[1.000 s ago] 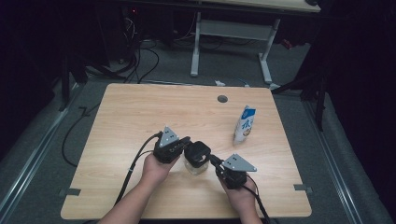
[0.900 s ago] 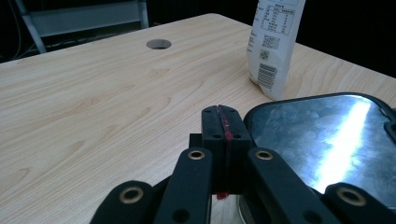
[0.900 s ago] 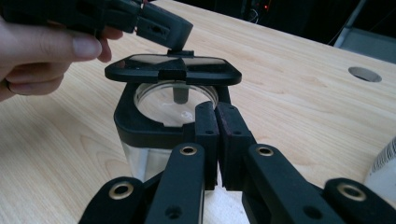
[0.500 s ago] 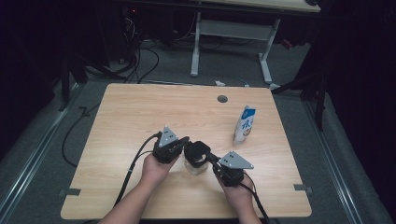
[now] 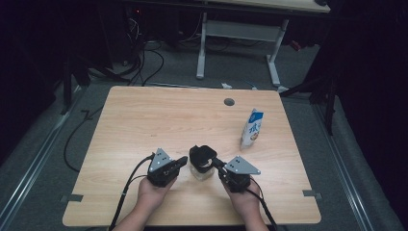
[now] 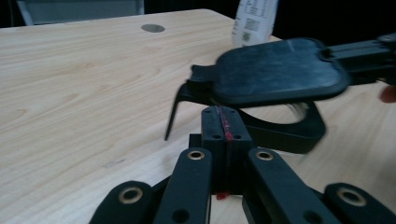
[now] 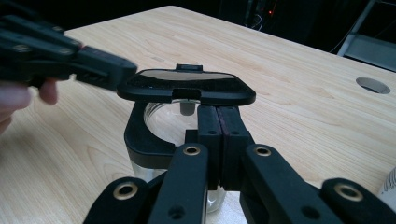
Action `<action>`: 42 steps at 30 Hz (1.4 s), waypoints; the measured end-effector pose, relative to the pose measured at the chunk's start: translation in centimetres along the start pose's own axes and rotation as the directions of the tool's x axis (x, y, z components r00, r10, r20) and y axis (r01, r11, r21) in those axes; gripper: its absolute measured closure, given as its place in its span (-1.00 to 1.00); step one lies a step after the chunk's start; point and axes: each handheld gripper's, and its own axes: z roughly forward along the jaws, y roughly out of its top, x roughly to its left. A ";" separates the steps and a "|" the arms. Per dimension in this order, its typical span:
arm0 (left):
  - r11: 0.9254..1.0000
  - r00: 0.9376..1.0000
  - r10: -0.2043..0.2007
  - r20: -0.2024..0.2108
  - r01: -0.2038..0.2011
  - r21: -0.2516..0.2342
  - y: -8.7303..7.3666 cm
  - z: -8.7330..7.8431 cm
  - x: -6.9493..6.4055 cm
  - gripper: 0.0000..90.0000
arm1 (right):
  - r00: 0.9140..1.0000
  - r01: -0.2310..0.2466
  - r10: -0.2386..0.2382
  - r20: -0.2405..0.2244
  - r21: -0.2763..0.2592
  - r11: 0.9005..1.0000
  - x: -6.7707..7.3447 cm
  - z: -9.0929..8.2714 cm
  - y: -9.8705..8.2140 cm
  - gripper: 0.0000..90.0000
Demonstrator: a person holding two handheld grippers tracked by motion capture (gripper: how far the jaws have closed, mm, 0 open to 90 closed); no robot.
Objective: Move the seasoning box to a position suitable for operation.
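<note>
Low in the centre of the high view, we see a clear jar (image 5: 202, 169) with a black hinged lid (image 5: 202, 155) raised, standing on the wooden table (image 5: 144, 120) between the two grippers. Our right gripper (image 5: 217, 164), jaws clenched, grasps the jar's black collar (image 7: 140, 140) at its near edge. Our left gripper (image 5: 182, 161), jaws pressed together on nothing, sits just left of the jar; a milk carton (image 5: 252, 127) stands at centre right.

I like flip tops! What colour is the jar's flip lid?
Black lid, seen best in the right gripper view.
</note>
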 end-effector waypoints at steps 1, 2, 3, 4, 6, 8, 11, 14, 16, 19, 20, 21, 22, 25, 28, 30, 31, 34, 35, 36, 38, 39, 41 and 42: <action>1.000 1.000 0.004 0.006 -0.004 -0.002 -0.1 -0.1 -0.2 1.00 | 1.000 0.001 -0.001 0.000 0.000 1.000 0.0 0.0 0.0 0.98; 1.000 1.000 0.005 0.013 -0.005 -0.003 -0.1 -0.2 -0.5 1.00 | 1.000 0.000 0.000 0.000 -0.001 1.000 0.0 0.0 0.0 0.98; 1.000 1.000 0.006 0.016 -0.005 -0.003 -0.2 -0.3 -0.6 1.00 | 1.000 0.000 0.000 0.000 -0.001 1.000 0.0 0.0 0.0 0.98; 1.000 1.000 0.005 0.019 -0.005 -0.006 -0.2 -0.4 -0.8 1.00 | 1.000 0.000 0.000 0.000 -0.001 1.000 0.0 0.0 0.0 0.99; 1.000 1.000 0.011 0.026 -0.011 -0.003 -0.2 -0.4 -1.1 1.00 | 1.000 -0.001 0.001 0.000 -0.002 1.000 0.0 0.0 0.0 0.99; 1.000 0.999 0.012 0.031 -0.012 0.001 -0.3 -0.3 -1.3 1.00 | 1.000 -0.003 0.003 0.001 -0.003 1.000 0.0 0.0 0.0 0.99; 1.000 0.999 0.014 0.036 -0.014 0.003 -0.3 -0.1 -1.6 1.00 | 1.000 -0.005 0.005 -0.002 -0.007 1.000 -0.1 -0.1 0.1 0.99; 1.000 0.999 0.016 0.047 -0.016 0.001 -0.3 0.1 -1.9 1.00 | 1.000 -0.006 0.006 0.000 -0.012 1.000 -0.1 -0.2 0.2 0.99; 1.000 0.998 0.016 0.053 -0.016 0.000 -0.1 0.2 -2.1 1.00 | 1.000 -0.008 0.008 0.001 -0.011 1.000 0.0 -0.2 0.2 0.99; 1.000 0.998 0.017 0.059 -0.017 -0.007 0.0 0.3 -2.3 1.00 | 1.000 -0.007 0.007 0.001 -0.011 1.000 -0.1 -0.2 0.2 0.99; 1.000 0.998 0.018 0.061 -0.017 -0.009 0.1 0.4 -2.4 1.00 | 1.000 -0.008 0.008 0.000 -0.012 1.000 -0.1 -0.2 0.2 0.99; 1.000 0.998 0.016 0.064 -0.016 -0.013 0.2 0.4 -2.5 1.00 | 1.000 -0.006 0.006 0.000 -0.012 1.000 -0.1 -0.2 0.2 0.99; 1.000 0.998 0.020 0.066 -0.019 -0.013 0.2 0.5 -2.5 1.00 | 1.000 -0.005 0.005 0.000 -0.013 1.000 -0.1 -0.2 0.3 0.99; 1.000 0.997 0.019 0.075 -0.018 -0.019 0.4 0.7 -2.8 1.00 | 1.000 -0.006 0.006 -0.003 -0.013 1.000 0.0 -0.2 0.2 0.99; 1.000 0.997 0.022 0.079 -0.020 -0.020 0.5 0.9 -3.1 1.00 | 1.000 -0.007 0.007 -0.009 -0.012 1.000 0.1 -0.2 0.2 0.99; 0.999 0.997 0.022 0.079 -0.020 -0.025 0.6 0.9 -3.2 1.00 | 1.000 -0.004 0.004 -0.015 -0.011 1.000 0.2 -0.1 0.1 0.99; 0.999 0.997 0.023 0.079 -0.021 -0.026 0.6 0.9 -3.2 1.00 | 1.000 -0.002 0.002 -0.014 -0.005 1.000 0.3 -0.1 0.1 0.99; 0.999 0.997 0.023 0.077 -0.021 -0.031 0.8 1.0 -3.3 1.00 | 1.000 0.001 -0.001 -0.022 0.005 1.000 0.5 0.2 -0.1 0.99; 0.999 0.997 0.021 0.077 -0.019 -0.034 0.9 1.0 -3.3 1.00 | 1.000 0.002 -0.002 -0.025 0.005 1.000 0.6 0.3 -0.1 0.99; 0.999 0.997 0.022 0.075 -0.019 -0.035 1.0 1.0 -3.3 1.00 | 1.000 0.003 -0.003 -0.026 0.007 1.000 0.7 0.3 -0.1 0.99; 0.999 0.997 0.023 0.070 -0.020 -0.039 1.1 1.1 -3.2 1.00 | 1.000 0.006 -0.006 -0.030 0.008 1.000 0.8 0.4 -0.2 0.99; 0.999 0.998 0.019 0.068 -0.016 -0.043 1.2 1.1 -3.2 1.00 | 0.999 0.004 -0.004 -0.032 0.012 1.000 0.8 0.4 -0.2 0.98; 0.999 0.998 0.013 0.062 -0.010 -0.050 1.3 1.2 -3.0 1.00 | 0.999 0.000 0.000 -0.036 0.005 1.000 0.9 0.6 -0.4 0.98; 0.999 0.998 0.009 0.058 -0.006 -0.053 1.4 1.3 -2.9 0.99 | 0.999 -0.004 0.005 -0.039 0.005 1.000 0.9 0.6 -0.4 0.98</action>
